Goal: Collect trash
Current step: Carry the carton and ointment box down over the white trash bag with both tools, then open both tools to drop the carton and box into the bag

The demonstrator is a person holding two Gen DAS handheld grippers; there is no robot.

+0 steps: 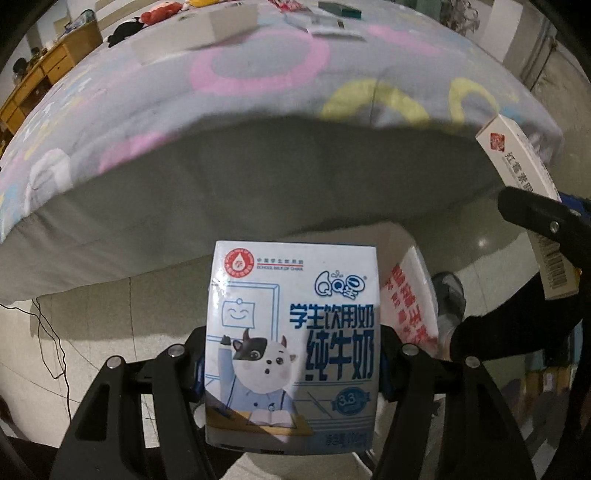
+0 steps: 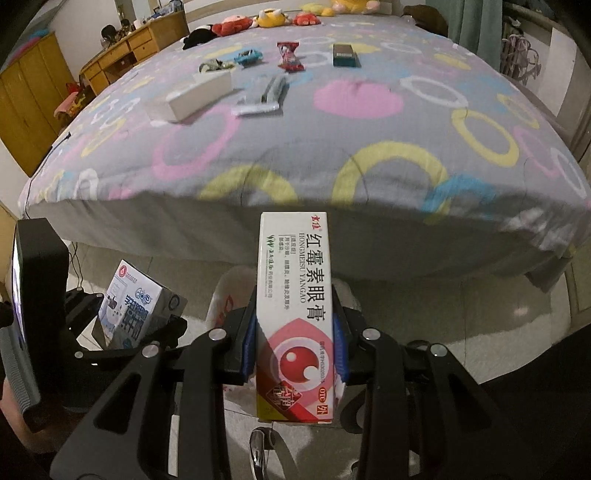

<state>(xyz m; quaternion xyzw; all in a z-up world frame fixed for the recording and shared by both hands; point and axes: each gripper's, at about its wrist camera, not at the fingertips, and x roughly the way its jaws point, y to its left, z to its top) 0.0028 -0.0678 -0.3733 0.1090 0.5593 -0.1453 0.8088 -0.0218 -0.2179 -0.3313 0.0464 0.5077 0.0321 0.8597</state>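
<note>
My left gripper (image 1: 291, 365) is shut on a blue-and-white milk carton (image 1: 291, 332) with a cartoon cow, held upright below the bed's edge. My right gripper (image 2: 295, 350) is shut on a long white ointment box (image 2: 295, 295) with a red eye logo. Each hand shows in the other's view: the ointment box (image 1: 517, 162) at the right edge, the milk carton (image 2: 133, 306) at lower left. A white bag with red print (image 1: 410, 295) sits on the floor just behind and below both held items, and is partly hidden by them.
The bed (image 2: 332, 155) with a grey ring-patterned cover fills the background. On it lie a white box (image 2: 199, 96), silvery wrappers (image 2: 262, 96), a red wrapper (image 2: 290, 55), a dark green box (image 2: 345, 55) and plush toys (image 2: 236, 26). Wooden cabinets (image 2: 33, 96) stand left; cables (image 1: 51, 339) trail on the tiled floor.
</note>
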